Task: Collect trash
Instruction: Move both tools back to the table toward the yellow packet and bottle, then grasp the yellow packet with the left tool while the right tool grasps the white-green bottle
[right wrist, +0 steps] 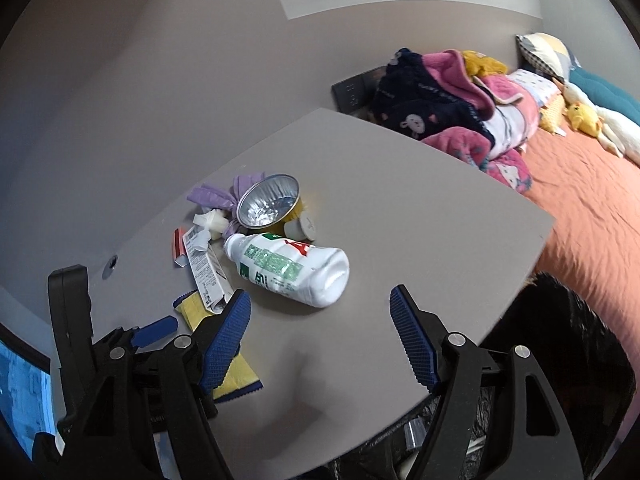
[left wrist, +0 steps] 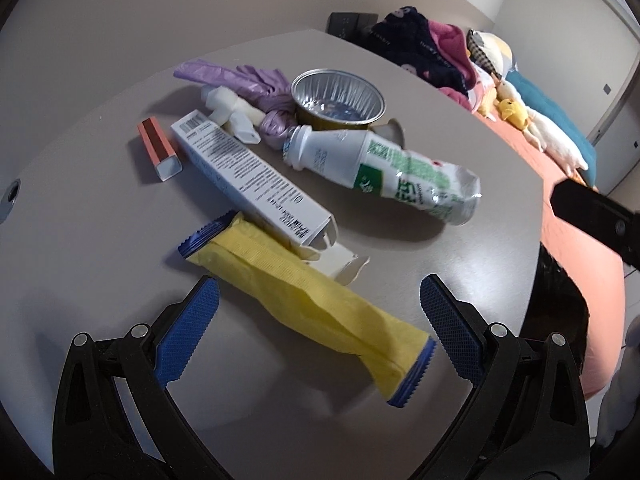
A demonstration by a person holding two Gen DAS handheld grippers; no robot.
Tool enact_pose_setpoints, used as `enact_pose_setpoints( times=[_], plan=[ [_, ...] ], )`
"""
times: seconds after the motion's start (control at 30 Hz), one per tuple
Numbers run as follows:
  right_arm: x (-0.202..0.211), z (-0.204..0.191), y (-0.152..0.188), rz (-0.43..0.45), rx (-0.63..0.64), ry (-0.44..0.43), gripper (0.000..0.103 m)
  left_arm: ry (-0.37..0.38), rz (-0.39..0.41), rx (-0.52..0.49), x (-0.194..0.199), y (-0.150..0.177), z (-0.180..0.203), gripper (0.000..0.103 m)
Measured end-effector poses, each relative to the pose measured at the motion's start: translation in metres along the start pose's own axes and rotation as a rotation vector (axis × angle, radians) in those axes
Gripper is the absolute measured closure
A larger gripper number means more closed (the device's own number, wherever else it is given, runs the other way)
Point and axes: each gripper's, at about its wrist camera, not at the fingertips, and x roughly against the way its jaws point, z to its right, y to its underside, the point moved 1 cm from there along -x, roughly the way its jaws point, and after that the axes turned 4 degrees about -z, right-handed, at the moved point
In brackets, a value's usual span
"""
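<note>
Trash lies on a grey table (left wrist: 460, 256). A yellow wrapper with blue ends (left wrist: 312, 304) lies just ahead of my open left gripper (left wrist: 320, 312), between its blue pads but untouched. Behind it are a long white carton (left wrist: 248, 172), a small orange box (left wrist: 158, 148), a crushed white-and-green bottle (left wrist: 380, 168), a foil cup (left wrist: 338, 98), a purple bag (left wrist: 256, 80) and white scraps (left wrist: 232, 110). My right gripper (right wrist: 320, 332) is open and empty above the table, with the bottle (right wrist: 292, 268) just ahead. The left gripper (right wrist: 154, 332) shows at its left.
A black trash bag (right wrist: 560, 360) hangs open beyond the table's right edge. Past it is a bed with an orange sheet (right wrist: 592, 208), piled blankets (right wrist: 448, 108) and plush toys (right wrist: 584, 116). A small lid (right wrist: 308, 224) lies by the foil cup.
</note>
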Motion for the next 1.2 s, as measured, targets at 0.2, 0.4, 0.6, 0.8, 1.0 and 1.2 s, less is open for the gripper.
enact_pose_setpoints(
  times=[0.2, 0.4, 0.6, 0.8, 1.0, 1.2],
  plan=[
    [-0.020, -0.011, -0.006, -0.032, 0.052, -0.009, 0.030, -0.001, -0.036, 0.030, -0.006, 0.002, -0.015, 0.011],
    [-0.035, -0.022, -0.012, -0.056, 0.111, -0.012, 0.030, 0.007, -0.041, 0.069, -0.002, 0.005, -0.034, 0.021],
    [-0.052, -0.033, -0.020, -0.087, 0.180, -0.017, 0.030, 0.010, -0.039, 0.067, 0.003, 0.006, -0.045, 0.042],
    [-0.071, -0.048, -0.025, -0.126, 0.273, -0.026, 0.030, 0.008, -0.042, 0.084, 0.005, 0.006, -0.057, 0.063],
    [-0.092, -0.059, -0.026, -0.162, 0.372, 0.028, 0.030, 0.016, -0.033, 0.119, 0.011, 0.004, -0.075, 0.069],
    [-0.105, -0.066, -0.024, -0.178, 0.457, 0.068, 0.030, 0.032, -0.020, 0.157, 0.016, 0.001, -0.091, 0.069]
  ],
)
